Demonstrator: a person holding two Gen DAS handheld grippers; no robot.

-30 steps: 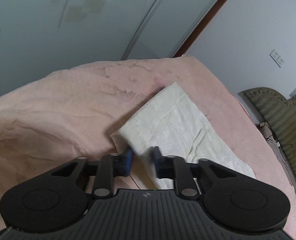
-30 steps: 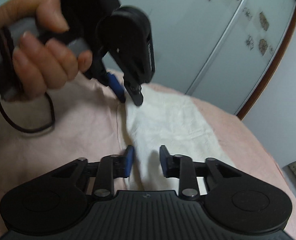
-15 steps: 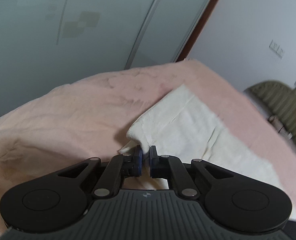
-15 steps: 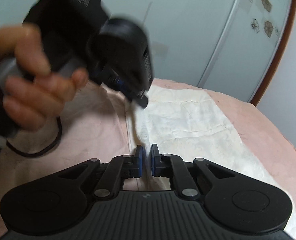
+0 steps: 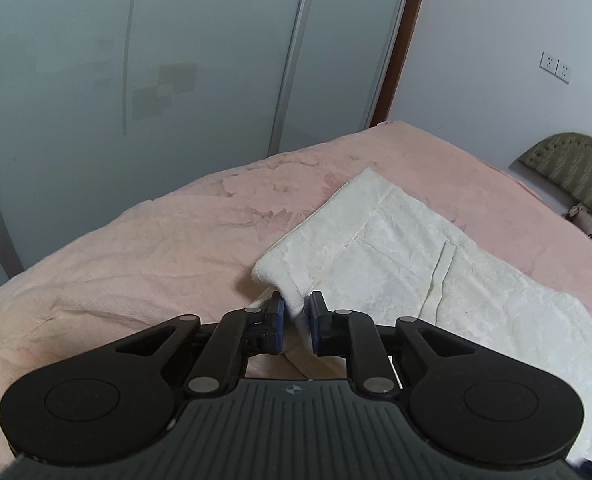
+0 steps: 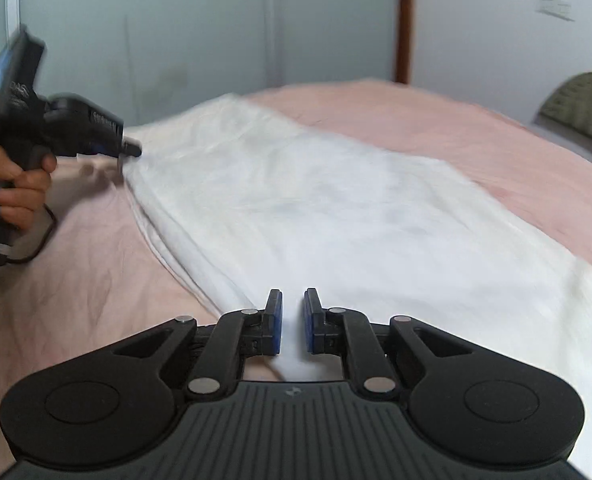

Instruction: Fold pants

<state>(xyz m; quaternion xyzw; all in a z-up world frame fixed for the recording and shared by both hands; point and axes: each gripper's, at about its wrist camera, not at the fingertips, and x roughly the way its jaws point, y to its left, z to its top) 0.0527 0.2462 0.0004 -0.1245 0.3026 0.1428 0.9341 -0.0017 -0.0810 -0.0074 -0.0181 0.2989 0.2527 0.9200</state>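
Observation:
White pants lie folded lengthwise on a pink bedspread. My left gripper is shut on the near corner of the pants' waistband end, and the cloth bunches between its blue pads. In the right wrist view the pants stretch away across the bed. My right gripper is shut on the near edge of the white cloth. The left gripper also shows in the right wrist view, at the far left, pinching the pants' far corner.
The pink bedspread covers the whole bed. Pale sliding wardrobe doors stand behind the bed. An olive upholstered headboard is at the right. A hand holds the left gripper's handle.
Both grippers have closed on the pants from open. They have since moved apart, stretching the cloth between them, and the left gripper now sits far off at the left of the right wrist view.

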